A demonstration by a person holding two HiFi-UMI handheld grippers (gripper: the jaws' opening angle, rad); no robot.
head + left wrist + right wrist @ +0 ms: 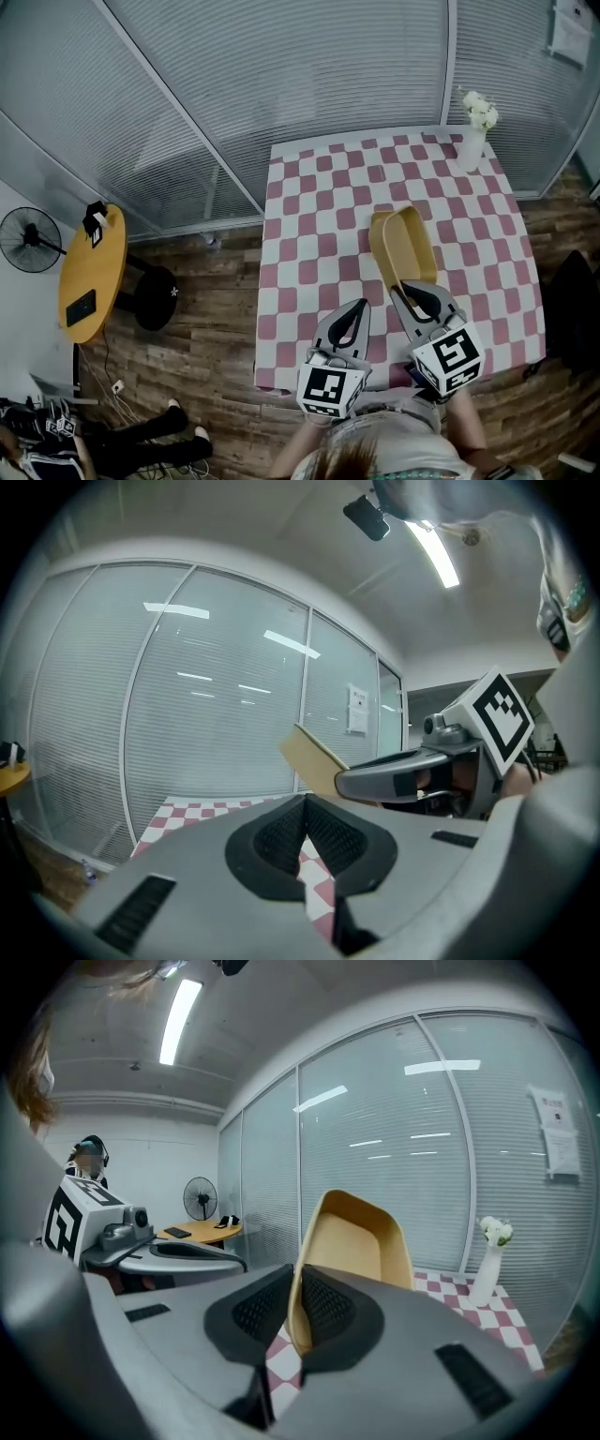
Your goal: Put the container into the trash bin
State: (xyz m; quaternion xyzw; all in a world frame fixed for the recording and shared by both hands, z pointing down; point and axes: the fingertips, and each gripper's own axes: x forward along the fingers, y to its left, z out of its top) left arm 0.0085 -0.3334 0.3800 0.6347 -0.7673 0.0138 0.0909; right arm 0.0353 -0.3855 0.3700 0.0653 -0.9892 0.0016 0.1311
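Observation:
A tan oblong container (403, 249) hangs tilted above the pink-and-white checked table (309, 234), lifted off the cloth. My right gripper (410, 293) is shut on the near rim of the container (361, 1246), whose thin wall is pinched between the ribbed pads (319, 1307). My left gripper (352, 314) hovers beside it to the left, over the table's front part, shut with nothing between its pads (281, 841). From the left gripper view, the container (314, 757) pokes out past the right gripper's jaw. No trash bin is visible in any view.
A white vase with white flowers (474, 131) stands at the table's far right corner. A round yellow side table (92, 272) with a phone and a black fan (30, 240) are to the left on the wooden floor. Glass partition walls run behind the table.

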